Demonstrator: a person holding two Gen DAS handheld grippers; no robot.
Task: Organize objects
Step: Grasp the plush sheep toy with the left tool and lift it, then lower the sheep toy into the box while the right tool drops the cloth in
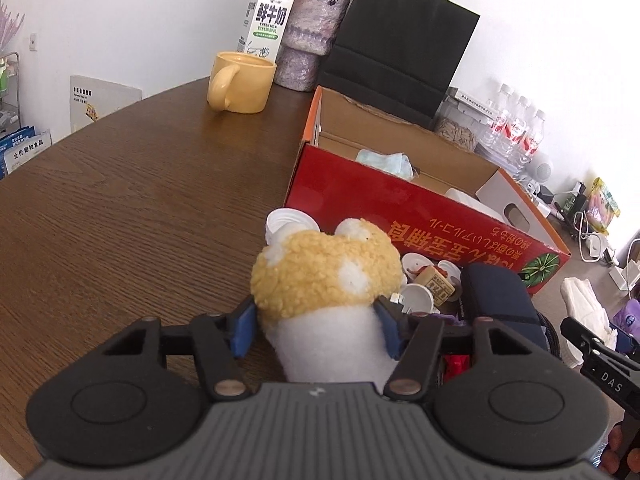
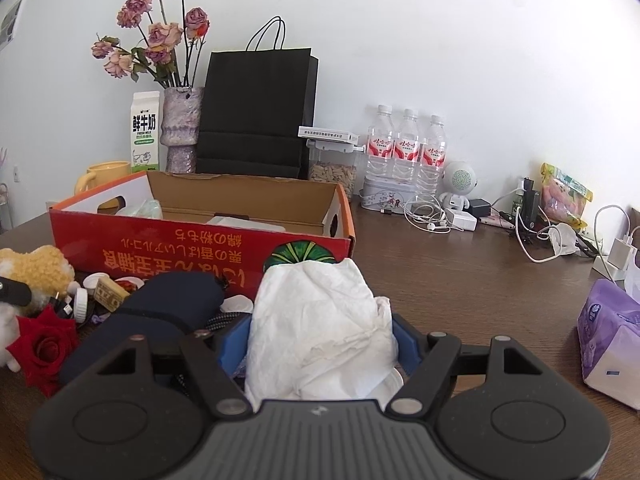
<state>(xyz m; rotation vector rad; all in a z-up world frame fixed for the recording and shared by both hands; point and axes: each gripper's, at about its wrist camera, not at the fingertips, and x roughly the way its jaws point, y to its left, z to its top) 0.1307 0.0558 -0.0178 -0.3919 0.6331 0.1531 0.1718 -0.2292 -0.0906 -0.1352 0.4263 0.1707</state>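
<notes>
Left gripper (image 1: 316,324) clamped on plush toy (image 1: 326,280), right gripper (image 2: 320,340) clamped on tissue wad (image 2: 320,320); lift both clear over red box (image 2: 200,256) wall, drop inside.

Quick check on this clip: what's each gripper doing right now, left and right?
Left gripper: closed on the yellow-and-white plush toy.
Right gripper: closed on the crumpled white tissue.

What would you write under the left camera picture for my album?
Left tool squeezing a yellow-and-white plush toy beside the open red cardboard box on the brown table.
</notes>
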